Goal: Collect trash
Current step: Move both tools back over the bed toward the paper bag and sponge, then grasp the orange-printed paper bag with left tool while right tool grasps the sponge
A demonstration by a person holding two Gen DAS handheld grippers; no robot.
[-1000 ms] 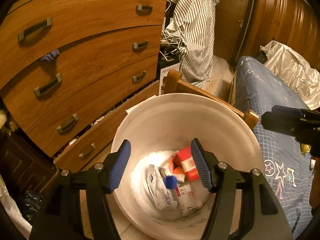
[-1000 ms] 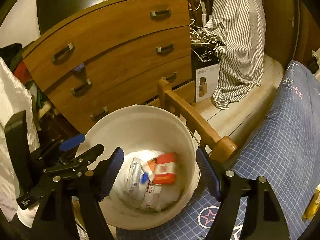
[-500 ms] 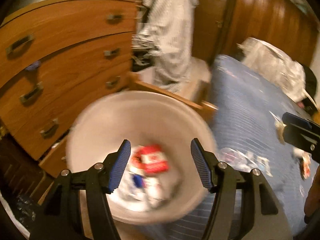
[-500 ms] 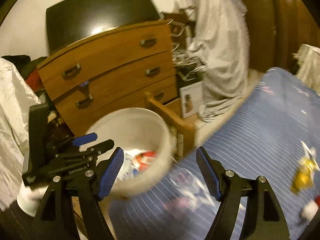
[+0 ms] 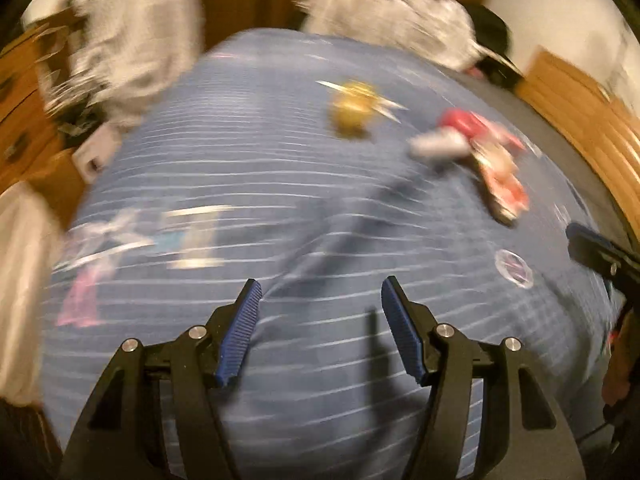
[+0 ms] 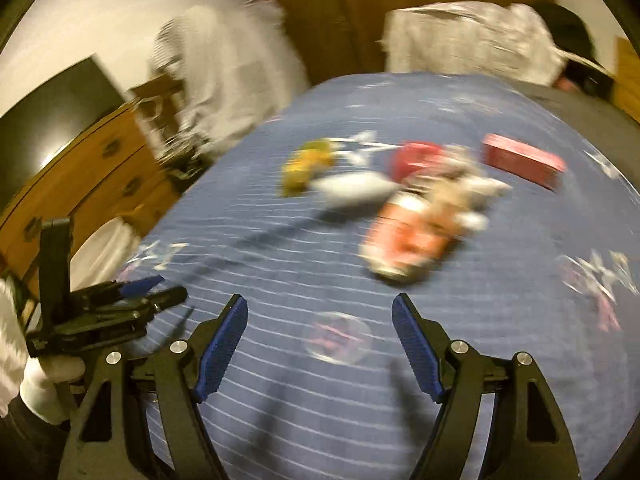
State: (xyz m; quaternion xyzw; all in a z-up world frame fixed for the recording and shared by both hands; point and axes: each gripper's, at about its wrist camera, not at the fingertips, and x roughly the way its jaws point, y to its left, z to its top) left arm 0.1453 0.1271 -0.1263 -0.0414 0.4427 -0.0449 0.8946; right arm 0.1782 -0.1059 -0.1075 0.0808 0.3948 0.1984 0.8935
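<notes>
The picture is motion-blurred. Trash lies on the blue checked bed cover (image 5: 280, 160): a yellow wrapper (image 5: 352, 110) (image 6: 306, 164), a white crumpled piece (image 5: 438, 144) (image 6: 356, 188), a red-and-pink packet (image 5: 500, 176) (image 6: 408, 236) and a pink box (image 6: 524, 160). My left gripper (image 5: 320, 284) hangs over bare cover short of the trash, its jaws opening with nothing between them. My right gripper (image 6: 320, 300) is open and empty, with the red packet just beyond its right finger. The white bucket (image 6: 102, 252) shows at the bed's left edge.
A wooden dresser (image 6: 80, 172) and a hanging striped cloth (image 6: 224, 64) stand left of the bed. Crinkled white bedding (image 6: 472, 40) and a black cap (image 5: 492, 36) lie at the far end. A wooden bed frame (image 5: 580, 108) runs along the right.
Both grippers swung away from above the white bucket to over the bed. The bucket left the left wrist view, and the trash on the cover came into sight.
</notes>
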